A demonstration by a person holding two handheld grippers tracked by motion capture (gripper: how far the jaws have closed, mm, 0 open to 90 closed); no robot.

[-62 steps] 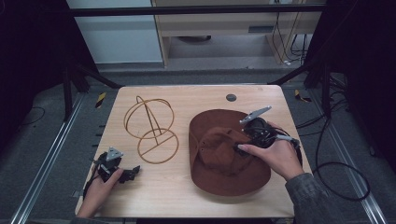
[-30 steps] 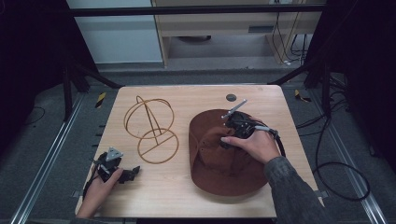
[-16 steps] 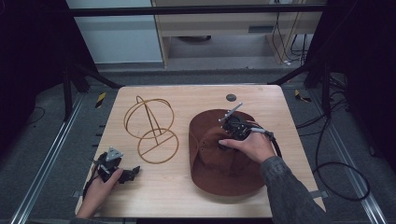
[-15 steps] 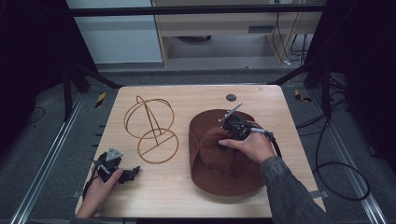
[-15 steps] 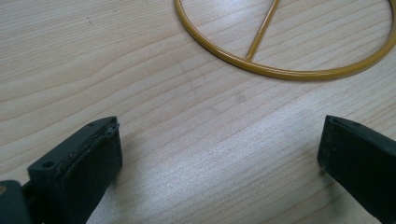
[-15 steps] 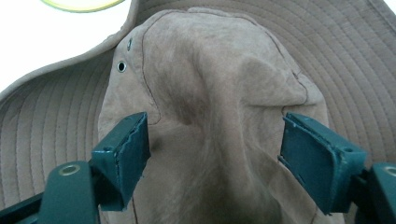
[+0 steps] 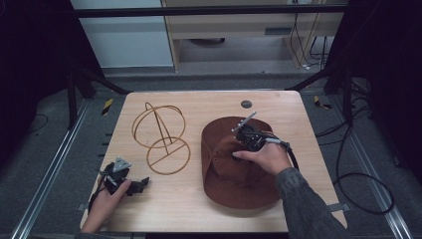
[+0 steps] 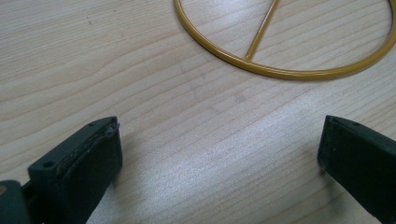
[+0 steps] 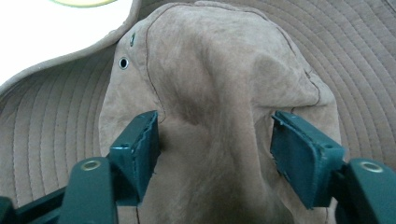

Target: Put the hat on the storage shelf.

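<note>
Brown hat [image 7: 239,169] flat on table [image 7: 199,209], R half, ~4 o'clock from centre; crown up, nothing on it but R gripper [image 9: 215,140]: jaws have just been closing, astride crown fold, left pad touching suede, right pad just off. L gripper [image 8: 219,154] at 8 o'clock, jaws wide apart over bare wood, gold wire stand [image 7: 161,139] near, at 10 o'clock

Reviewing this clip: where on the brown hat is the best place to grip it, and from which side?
Probably the crown of the hat, from above. It stands up as a soft ridge over the flat brim, narrow enough to pinch. The right gripper already straddles that ridge; its jaws have just been closing, one pad at the fabric, the other apart.
</note>
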